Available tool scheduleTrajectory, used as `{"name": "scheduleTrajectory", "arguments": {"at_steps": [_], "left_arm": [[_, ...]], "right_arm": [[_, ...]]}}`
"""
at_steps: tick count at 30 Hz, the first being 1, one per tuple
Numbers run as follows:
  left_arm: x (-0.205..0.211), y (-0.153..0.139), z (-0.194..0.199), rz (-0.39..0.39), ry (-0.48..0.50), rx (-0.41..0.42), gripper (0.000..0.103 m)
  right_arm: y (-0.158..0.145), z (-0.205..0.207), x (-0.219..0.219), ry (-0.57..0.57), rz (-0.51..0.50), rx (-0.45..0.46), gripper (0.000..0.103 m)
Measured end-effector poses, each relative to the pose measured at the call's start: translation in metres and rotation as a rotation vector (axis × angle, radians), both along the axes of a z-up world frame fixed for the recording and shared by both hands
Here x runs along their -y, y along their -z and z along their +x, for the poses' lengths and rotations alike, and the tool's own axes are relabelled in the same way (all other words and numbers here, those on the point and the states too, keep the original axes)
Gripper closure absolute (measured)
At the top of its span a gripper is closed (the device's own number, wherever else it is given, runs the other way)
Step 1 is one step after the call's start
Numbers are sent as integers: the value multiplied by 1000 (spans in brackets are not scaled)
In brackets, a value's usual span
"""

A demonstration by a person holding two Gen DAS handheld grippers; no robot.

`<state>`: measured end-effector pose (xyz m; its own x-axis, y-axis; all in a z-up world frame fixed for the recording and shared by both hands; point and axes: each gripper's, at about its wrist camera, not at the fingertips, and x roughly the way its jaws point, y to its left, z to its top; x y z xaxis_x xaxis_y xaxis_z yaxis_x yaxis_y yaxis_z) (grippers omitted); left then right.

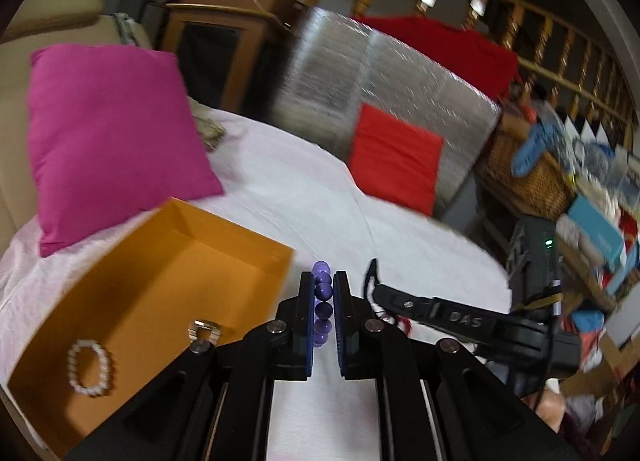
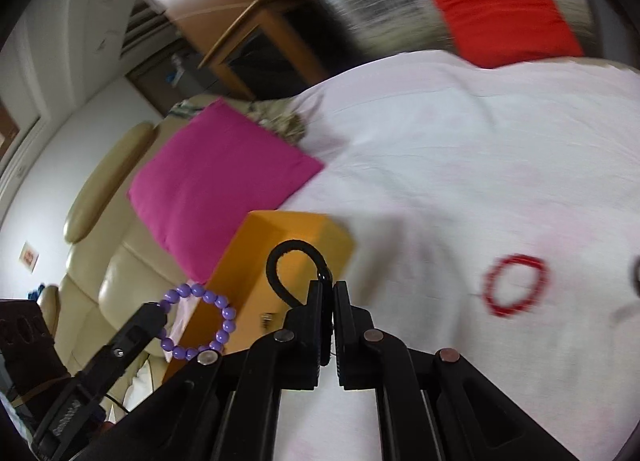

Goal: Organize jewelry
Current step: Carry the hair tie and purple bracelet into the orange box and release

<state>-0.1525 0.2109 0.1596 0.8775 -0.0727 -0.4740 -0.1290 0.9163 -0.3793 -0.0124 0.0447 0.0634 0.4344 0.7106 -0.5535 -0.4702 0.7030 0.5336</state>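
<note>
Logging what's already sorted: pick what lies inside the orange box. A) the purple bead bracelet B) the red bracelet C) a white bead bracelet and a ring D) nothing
C: the left wrist view shows the white bead bracelet and ring on the orange box floor.

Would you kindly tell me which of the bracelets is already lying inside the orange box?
The white pearl bracelet; the purple one is gripped, the red one lies on the sheet.

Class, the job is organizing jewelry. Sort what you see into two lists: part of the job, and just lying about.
Part of the job:
purple bead bracelet in the left gripper
black loop in the right gripper
orange box
white bead bracelet
red bracelet

Lying about:
pink cushion
red cushion
</note>
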Motion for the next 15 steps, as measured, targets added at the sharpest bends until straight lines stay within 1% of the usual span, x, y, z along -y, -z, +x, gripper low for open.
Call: {"name": "scheduleTrajectory", "arguments": {"at_steps": [3, 7, 8, 10, 13, 14, 15], "left_arm": [[-34, 1, -13, -23, -73, 5, 94], [-76, 21, -16, -65, -173, -65, 94], [-87, 30, -13, -75, -202, -106, 94], [-100, 47, -5, -101, -230, -170, 94], [-109, 70, 9, -135, -244, -269, 94], [-112, 80, 17, -160, -237, -311, 94], [-111, 84, 20, -174, -231, -329, 94]], "right_arm": [[-4, 3, -45, -49, -33, -3, 97], [1, 11, -96, -88, -92, -25, 97], [5, 13, -108, -94, -108, -30, 97], [12, 19, -129, -96, -148, -33, 97], [22, 27, -149, -70, -209, -50, 96], [25, 30, -154, -64, -225, -59, 95], [28, 32, -158, -66, -237, -65, 94]]}}
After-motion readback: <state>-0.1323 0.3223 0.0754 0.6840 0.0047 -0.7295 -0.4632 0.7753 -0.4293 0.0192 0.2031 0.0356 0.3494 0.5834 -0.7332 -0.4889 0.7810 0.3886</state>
